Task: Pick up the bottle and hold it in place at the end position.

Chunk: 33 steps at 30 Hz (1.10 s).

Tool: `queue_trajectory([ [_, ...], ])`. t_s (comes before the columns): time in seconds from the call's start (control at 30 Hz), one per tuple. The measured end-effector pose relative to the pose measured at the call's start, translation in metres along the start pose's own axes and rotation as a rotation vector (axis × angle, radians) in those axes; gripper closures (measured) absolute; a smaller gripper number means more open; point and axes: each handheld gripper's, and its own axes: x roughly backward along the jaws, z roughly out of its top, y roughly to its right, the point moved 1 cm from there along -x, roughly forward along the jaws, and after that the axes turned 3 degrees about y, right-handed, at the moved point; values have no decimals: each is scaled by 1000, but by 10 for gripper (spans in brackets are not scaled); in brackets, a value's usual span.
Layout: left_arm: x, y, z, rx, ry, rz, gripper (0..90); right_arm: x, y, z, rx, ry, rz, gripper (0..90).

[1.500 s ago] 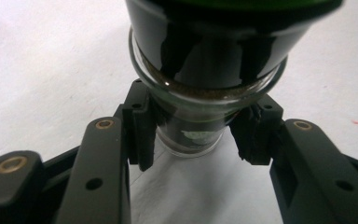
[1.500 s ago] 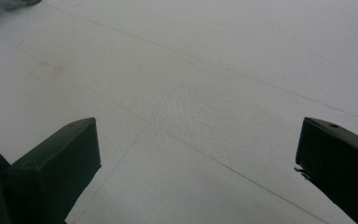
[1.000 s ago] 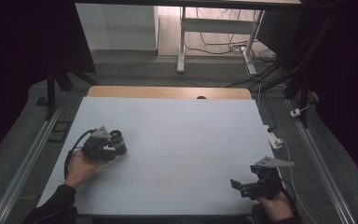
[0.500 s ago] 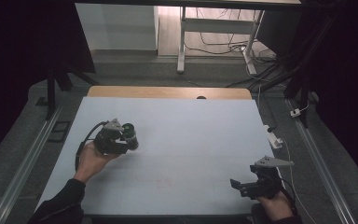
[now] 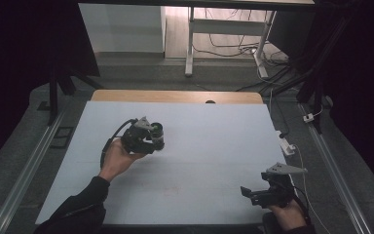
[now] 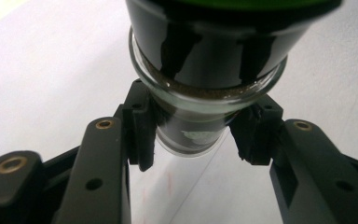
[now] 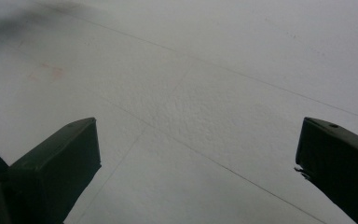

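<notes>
My left gripper [image 5: 155,140] is held above the left middle of the white table [image 5: 209,146], shut on a small glass jar [image 5: 157,130]. In the left gripper view the jar [image 6: 205,88] has a dark green-black lid and dark contents, and both pads of the left gripper [image 6: 196,140] press on its narrow glass body. The jar hangs clear of the table surface. My right gripper [image 5: 248,193] rests low at the table's front right corner, open. In the right gripper view its jaws [image 7: 198,154] stand wide apart over bare white table.
A wooden strip [image 5: 175,96] borders the table's far edge. A white plug block [image 5: 286,146] and cables lie just off the right edge. Metal rails [image 5: 29,165] run along both sides. A desk frame [image 5: 190,44] stands beyond the table.
My left hand has carried the jar to the right and farther from the person, rising a little. The right gripper has stayed put.
</notes>
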Motion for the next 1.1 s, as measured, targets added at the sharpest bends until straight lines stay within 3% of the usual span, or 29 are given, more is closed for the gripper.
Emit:
queue_trajectory([
  [0.43,-43,8,20,-18,-10,-10,538,0,0,0,1,-3,-6,0],
  [0.6,-57,6,17,-13,-7,-4,538,-1,0,0,1,-4,-7,0],
  [0.77,-68,3,13,18,4,-14,538,-1,0,0,6,-8,-7,0],
  [1.1,-89,9,6,-7,-46,0,538,0,-1,0,13,-10,-12,0],
])
